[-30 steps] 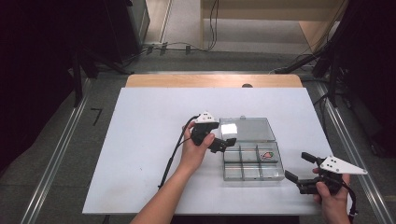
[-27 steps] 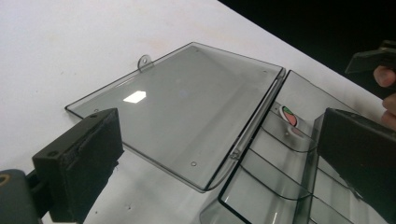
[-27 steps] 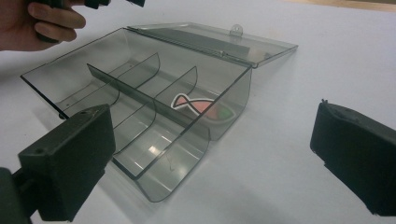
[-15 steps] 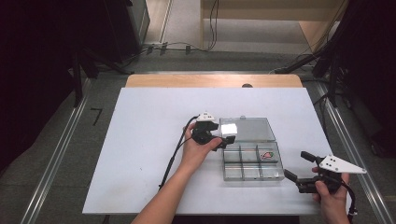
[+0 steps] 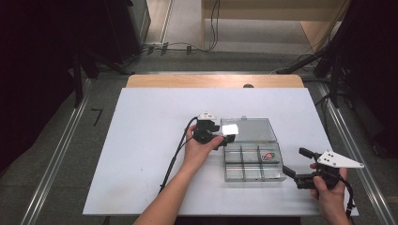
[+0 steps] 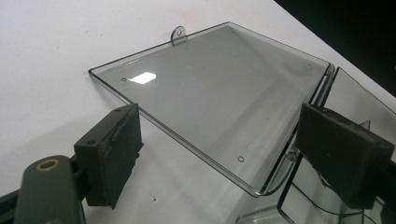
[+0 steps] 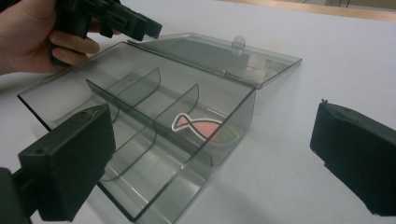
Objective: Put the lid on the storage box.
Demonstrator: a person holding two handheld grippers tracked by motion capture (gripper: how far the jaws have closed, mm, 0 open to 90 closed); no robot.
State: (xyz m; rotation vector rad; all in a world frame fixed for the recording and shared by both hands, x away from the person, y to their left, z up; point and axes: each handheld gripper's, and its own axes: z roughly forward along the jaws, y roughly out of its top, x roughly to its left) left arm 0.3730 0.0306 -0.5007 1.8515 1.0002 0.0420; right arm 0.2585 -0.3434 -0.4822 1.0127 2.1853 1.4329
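While the white table is viewed from above, the left gripper is seen at the left edge of the clear smoky plastic compartment box; its jaws have just been closing, still spread astride the flat-lying lid. A fish sticker lies inside. Right of the box, the right gripper is held spread, apart.

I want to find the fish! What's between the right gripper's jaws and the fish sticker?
In the right gripper view, the clear box's near wall and one divider stand before the fish sticker.
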